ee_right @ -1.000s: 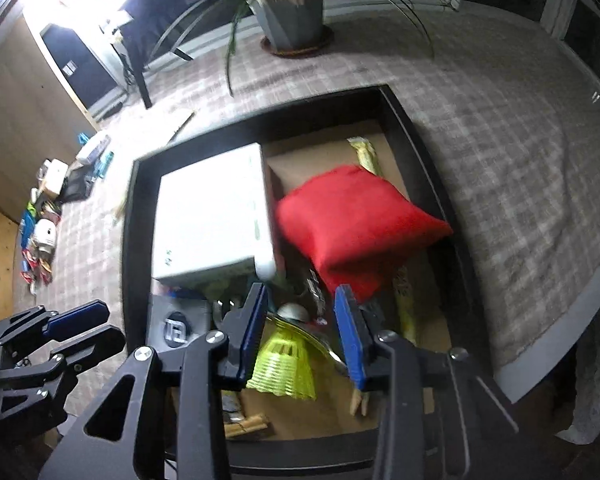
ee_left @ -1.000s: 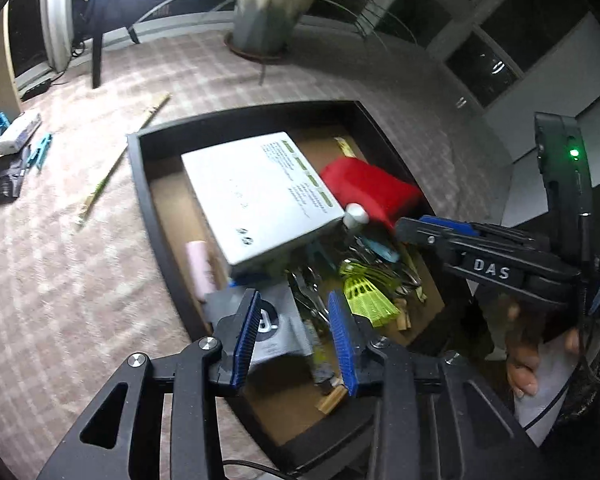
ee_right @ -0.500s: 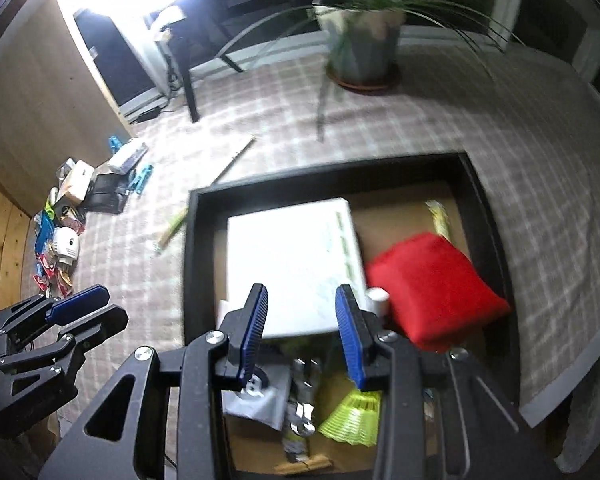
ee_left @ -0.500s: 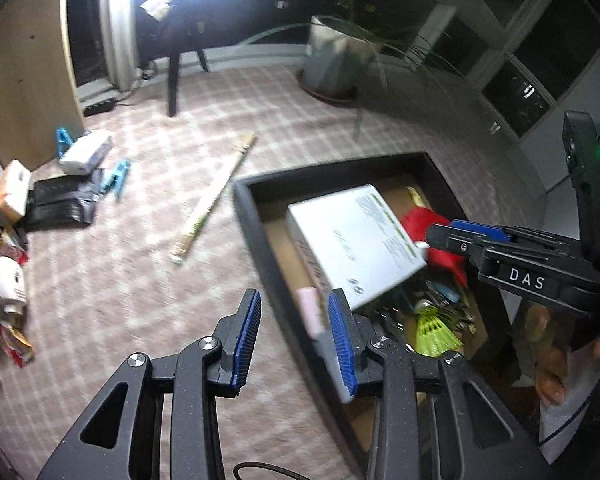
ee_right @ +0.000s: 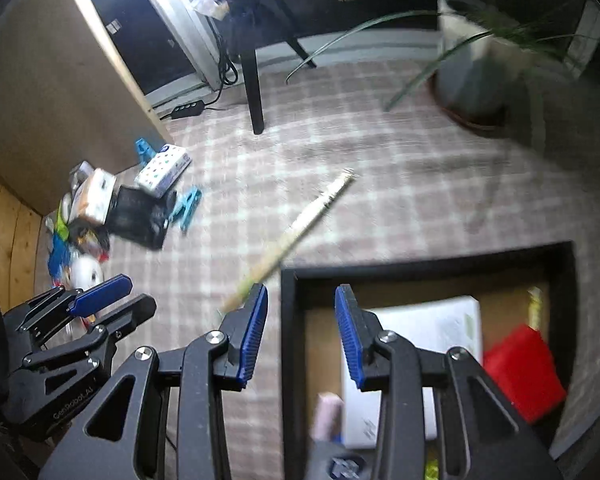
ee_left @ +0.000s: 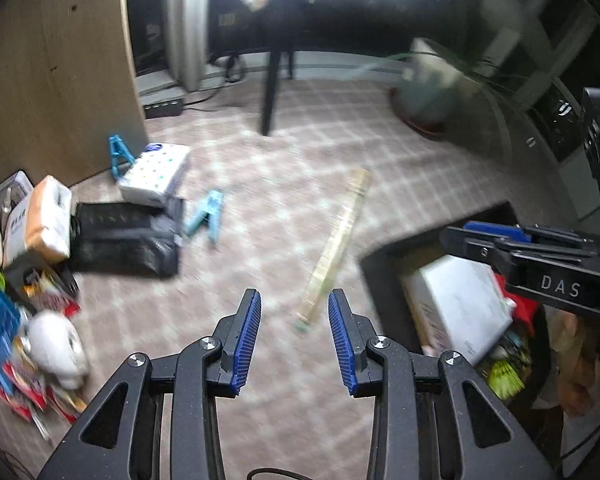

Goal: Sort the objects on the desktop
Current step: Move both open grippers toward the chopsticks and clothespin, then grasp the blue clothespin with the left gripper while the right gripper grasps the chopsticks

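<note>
Both hand-held grippers are empty with jaws apart. From the left wrist camera, the left gripper [ee_left: 294, 336] hangs over the pale checked tablecloth [ee_left: 260, 184], a long flat wooden ruler [ee_left: 334, 246] lying just beyond its fingertips. At the right edge sits a black rectangular tray [ee_left: 384, 276] holding a white flat box [ee_left: 458, 304], something red behind it and a yellow-green shuttlecock [ee_left: 504, 374] (the blur hides the rest). A heap of loose items lies at far left, among them a black pouch [ee_left: 128, 240], a light blue clothes peg [ee_left: 204, 216] and a white dotted tissue pack [ee_left: 156, 174]. From the right wrist camera, the right gripper [ee_right: 301, 330] straddles the tray's near-left corner; inside lie the white box, a red cushion-like bag [ee_right: 522, 372] and a pink stick [ee_right: 326, 416]. The ruler lies outside the tray, one end touching its left finger's tip in this view.
</note>
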The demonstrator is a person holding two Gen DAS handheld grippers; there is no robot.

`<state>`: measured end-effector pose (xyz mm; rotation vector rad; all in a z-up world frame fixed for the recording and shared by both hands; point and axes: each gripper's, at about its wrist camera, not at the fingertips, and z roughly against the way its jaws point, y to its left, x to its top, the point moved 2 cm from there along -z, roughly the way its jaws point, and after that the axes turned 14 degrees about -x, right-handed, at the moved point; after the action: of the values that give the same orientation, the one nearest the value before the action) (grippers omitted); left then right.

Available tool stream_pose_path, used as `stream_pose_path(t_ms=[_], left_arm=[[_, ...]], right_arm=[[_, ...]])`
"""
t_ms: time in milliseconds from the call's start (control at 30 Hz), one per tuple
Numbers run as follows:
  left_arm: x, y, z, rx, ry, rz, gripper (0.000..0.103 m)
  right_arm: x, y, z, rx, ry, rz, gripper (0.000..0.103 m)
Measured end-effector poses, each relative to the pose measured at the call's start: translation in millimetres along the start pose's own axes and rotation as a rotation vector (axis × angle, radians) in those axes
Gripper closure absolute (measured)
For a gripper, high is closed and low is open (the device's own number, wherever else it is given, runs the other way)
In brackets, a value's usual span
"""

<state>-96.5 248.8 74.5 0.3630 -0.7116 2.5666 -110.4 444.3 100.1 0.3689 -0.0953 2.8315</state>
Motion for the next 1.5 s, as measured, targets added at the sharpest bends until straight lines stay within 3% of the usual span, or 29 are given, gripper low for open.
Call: stream_pose_path(t_ms=[200,400,667,767,800,867,1067,1167,1500], left_arm=[[36,45,-33,0.015,0.072,-0.003,0.071],[54,72,-67,0.042,0.156,-0.025,0.071],[60,76,-94,0.079,0.193,-0.075,0.071],[57,77,-102,0.075,0.211,-0.077,0.071],[56,76,-103,0.080,0.202,-0.087,0.071],[54,74,-103,0.090,0.195,-0.097,0.082],[48,76,-100,0.096,0.154,-0.077,0.082],[44,79,-95,0.094,0.139,-0.051,0.082],[25,77,-53,0.068,0.076,-0.019,0.082]], right_arm=[[41,20,-53,-0.021,0.100,-0.027,0.068],[56,20,-97,-0.043,0.202,-0.076,0.068],[53,30,-116,-0.042,0.250,-0.082,0.068],[51,38,-114,-0.071,0.224,-0.055,0.070],[50,41,-113,-0.077,0.218,-0.049,0.071],[48,46,-112,-0.078,0.209,-0.040,0.084],[45,63,-105,-0.071,0.138,-0.004,0.093],[43,65,-103,-0.009,0.160,-0.031,0.098],[33,70,-71,0.087,0.140,-0.042,0.099]])
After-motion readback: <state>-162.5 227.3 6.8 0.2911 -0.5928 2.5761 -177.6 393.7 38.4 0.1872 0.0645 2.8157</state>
